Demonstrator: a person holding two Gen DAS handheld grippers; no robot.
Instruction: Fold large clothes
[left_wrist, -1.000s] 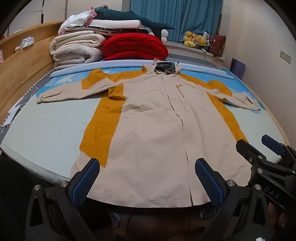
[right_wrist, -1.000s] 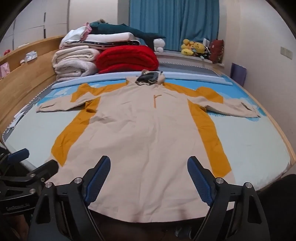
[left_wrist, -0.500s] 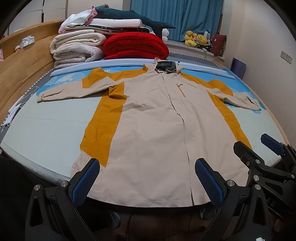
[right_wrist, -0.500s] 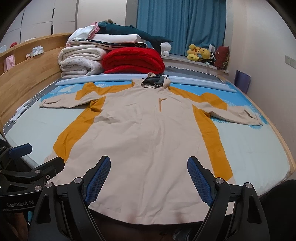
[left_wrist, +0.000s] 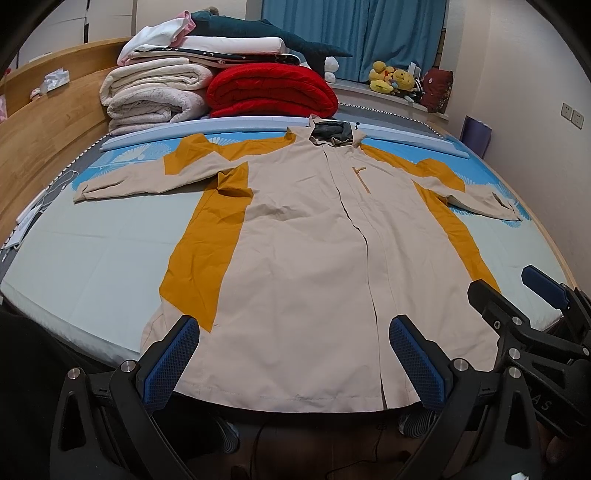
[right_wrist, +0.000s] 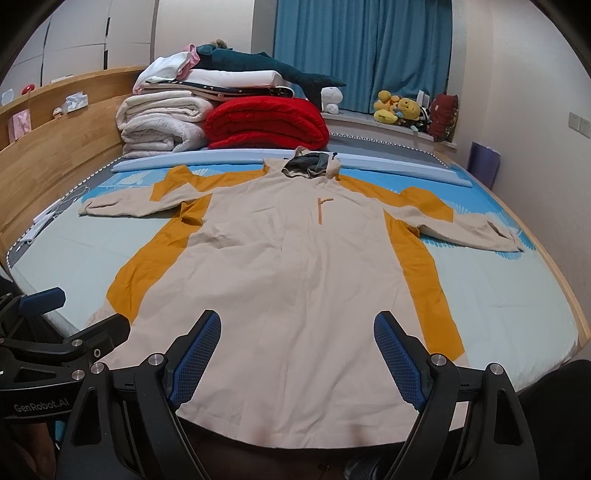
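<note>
A large beige jacket with mustard-yellow side panels (left_wrist: 295, 251) (right_wrist: 295, 266) lies flat and face up on the bed, sleeves spread to both sides, grey-lined hood at the far end. Its hem hangs slightly over the near edge of the mattress. My left gripper (left_wrist: 293, 360) hovers open above the hem with nothing between its blue pads. My right gripper (right_wrist: 297, 354) also stands open over the hem, empty. Each gripper shows at the side of the other's view: the right gripper (left_wrist: 517, 306) and the left gripper (right_wrist: 70, 332).
Folded white blankets (left_wrist: 155, 96) and a red quilt (left_wrist: 269, 92) are stacked at the far end of the bed (left_wrist: 74, 266). A wooden headboard (left_wrist: 44, 122) runs along the left. Plush toys (right_wrist: 399, 107) sit on the window ledge by blue curtains. The right wall is close.
The right gripper has risen a little, so its view looks over the jacket from higher up. The left gripper and the jacket have stayed where they were.
</note>
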